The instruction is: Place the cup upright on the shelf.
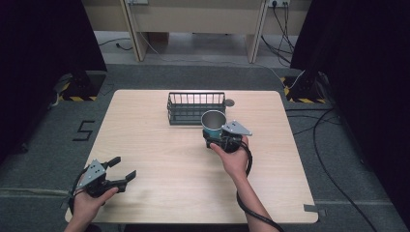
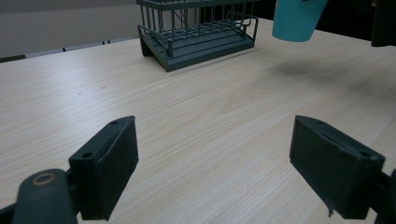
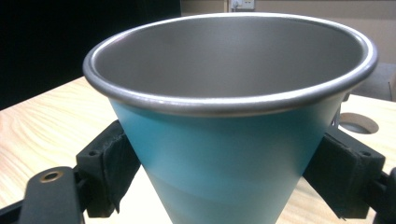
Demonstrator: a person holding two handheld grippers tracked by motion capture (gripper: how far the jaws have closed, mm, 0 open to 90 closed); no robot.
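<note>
The right hand-held gripper (image 1: 216, 137) is pinching a blue cup (image 3: 224, 163) by its sides. The cup is up off the surface (image 1: 159, 159), standing straight with its open top facing up. It is just in front of the wire basket (image 1: 196, 107), near its right end. So picking up the cup looks done. What seems left is to carry it over and set it in the basket, which has nothing in it yet. The left hand-held gripper (image 1: 120, 170) is spread wide and holds nothing, low near the front left edge
</note>
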